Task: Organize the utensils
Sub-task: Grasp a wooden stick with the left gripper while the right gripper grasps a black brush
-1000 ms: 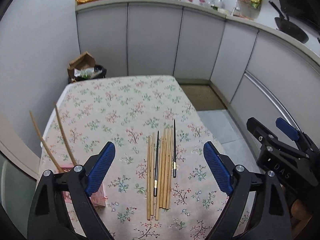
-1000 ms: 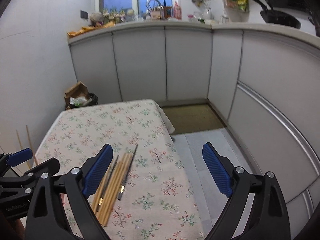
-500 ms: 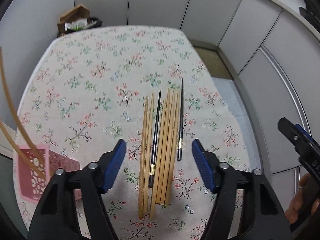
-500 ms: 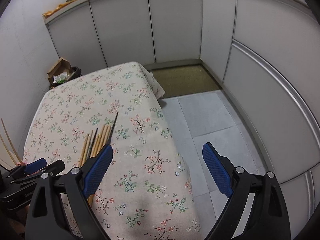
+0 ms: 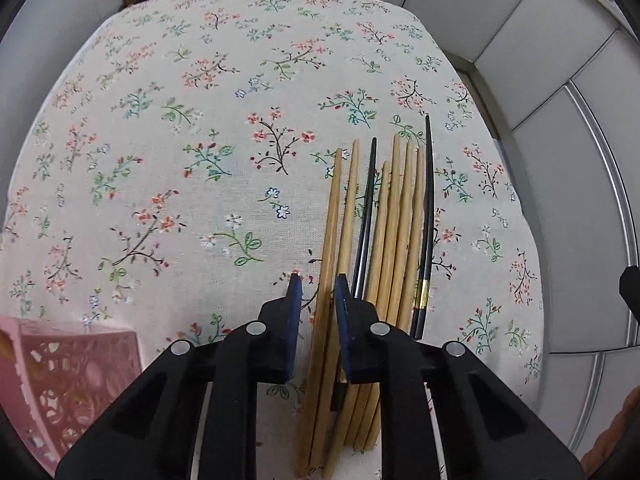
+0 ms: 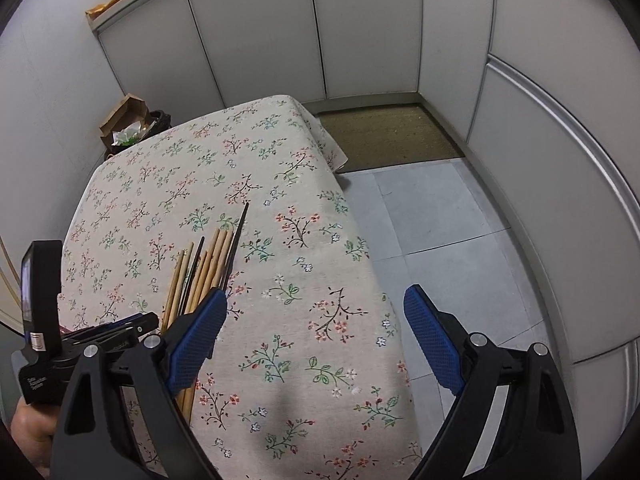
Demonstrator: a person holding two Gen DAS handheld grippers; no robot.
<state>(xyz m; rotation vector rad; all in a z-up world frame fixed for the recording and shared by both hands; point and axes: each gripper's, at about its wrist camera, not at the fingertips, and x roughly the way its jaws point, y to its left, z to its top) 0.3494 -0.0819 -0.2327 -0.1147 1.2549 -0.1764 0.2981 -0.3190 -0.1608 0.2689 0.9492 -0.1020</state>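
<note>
left gripper (image 5: pixel 315 294) narrowed around leftmost bamboo chopstick (image 5: pixel 330 236) in row of chopsticks (image 5: pixel 394 232) on floral tablecloth (image 5: pixel 192 128); right gripper (image 6: pixel 314 332) spread wide, empty, above table edge.

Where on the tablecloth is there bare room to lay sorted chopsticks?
Free: the cloth left of and beyond the chopstick row, up to the far table edge; also the strip between the row and the right table edge. Crowded: the near-left corner by the pink basket, and around the left gripper straddling the leftmost wooden chopstick.
</note>
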